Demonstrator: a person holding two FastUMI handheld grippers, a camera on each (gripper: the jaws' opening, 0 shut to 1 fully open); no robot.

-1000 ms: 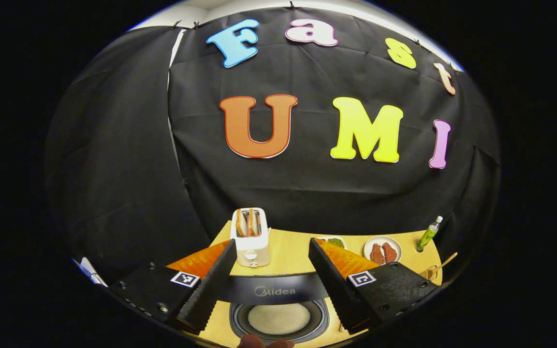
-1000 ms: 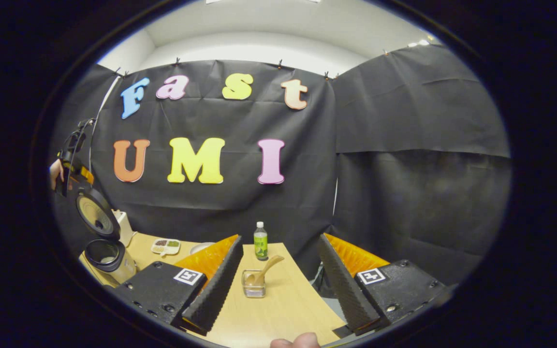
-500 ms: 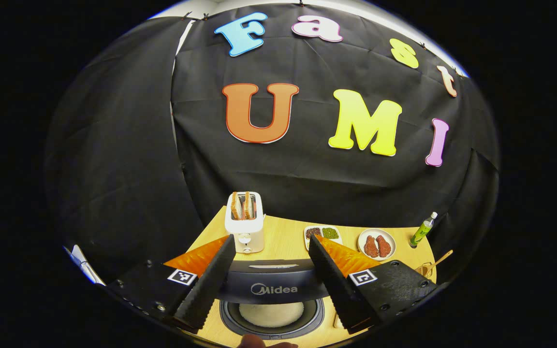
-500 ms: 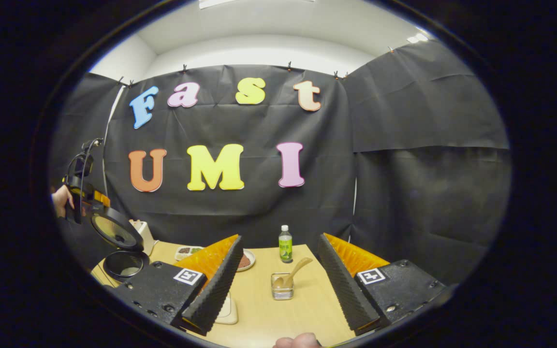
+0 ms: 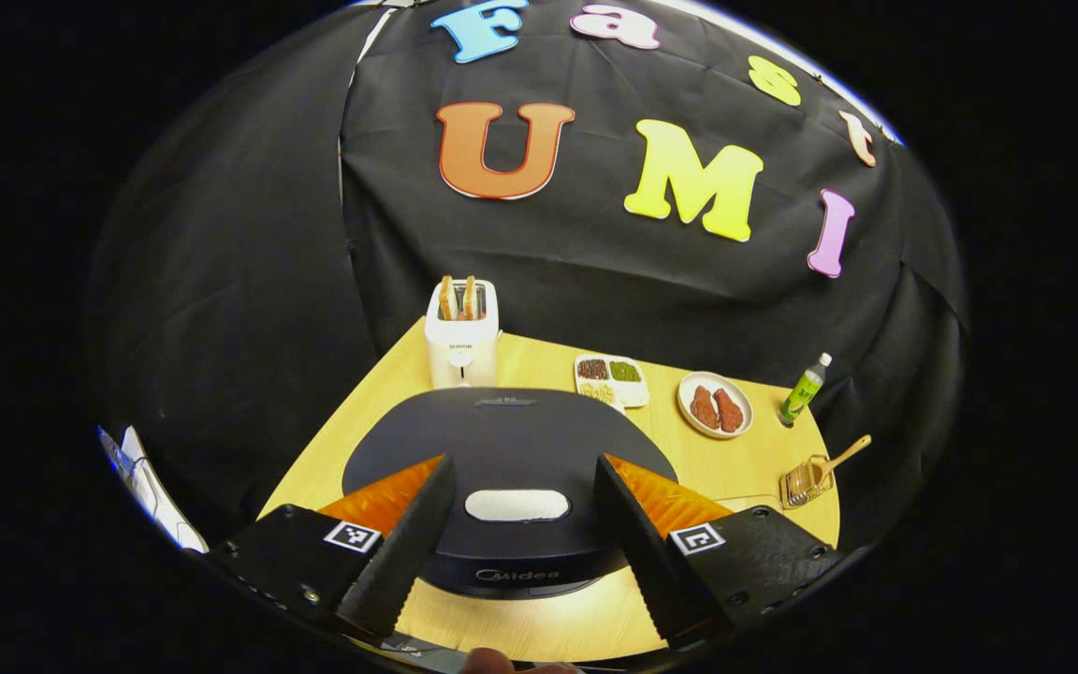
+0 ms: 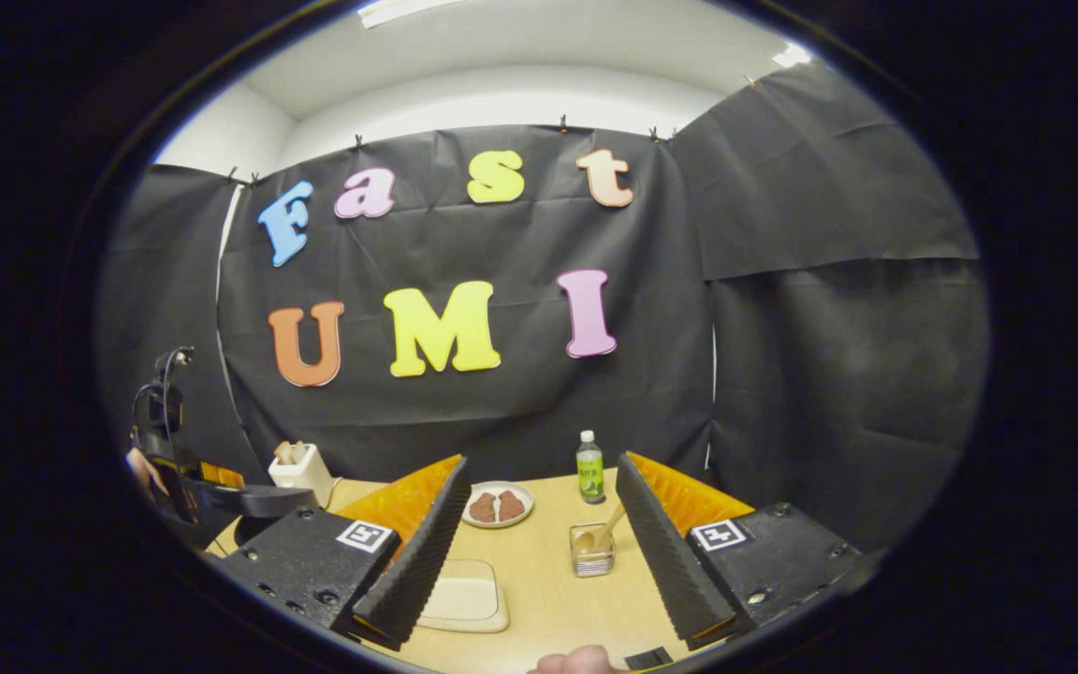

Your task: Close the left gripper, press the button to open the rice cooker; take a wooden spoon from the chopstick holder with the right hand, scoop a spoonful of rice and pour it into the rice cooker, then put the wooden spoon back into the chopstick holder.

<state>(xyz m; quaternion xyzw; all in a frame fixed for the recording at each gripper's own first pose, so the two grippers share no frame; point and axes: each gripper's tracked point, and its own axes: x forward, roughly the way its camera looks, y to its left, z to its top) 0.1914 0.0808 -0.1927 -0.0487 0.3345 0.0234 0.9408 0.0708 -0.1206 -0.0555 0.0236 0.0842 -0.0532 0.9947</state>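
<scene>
- The left claw (image 5: 513, 548) is being held wide open above the rice cooker (image 5: 509, 449), nothing being gripped between its fingers; the cooker's dark lid is lying down flat, with a pale oval button (image 5: 517, 505) showing between the fingers.
- The rice cooker is being carried on the wooden bench (image 5: 735, 463), near its front left part, with a white toaster (image 5: 461, 337) holding two slices of bread just behind it.
- A divided dish of grains (image 5: 611, 377), a plate of meat (image 5: 715, 405) and a green bottle (image 5: 804, 387) are being shown in a row along the back of the bench.
- The wooden spoon (image 5: 840, 456) is standing tilted in the clear chopstick holder (image 5: 803, 480) at the bench's right edge, well apart from the cooker.
- The right claw (image 6: 544, 573) is likewise being held wide open and empty over the bench, the chopstick holder (image 6: 590, 559) with the spoon (image 6: 606, 534) being framed between its fingers, farther off.
- A pale flat tray (image 6: 462, 599) is lying just beside the right claw's left finger; whether rice is being held in it cannot be told.
</scene>
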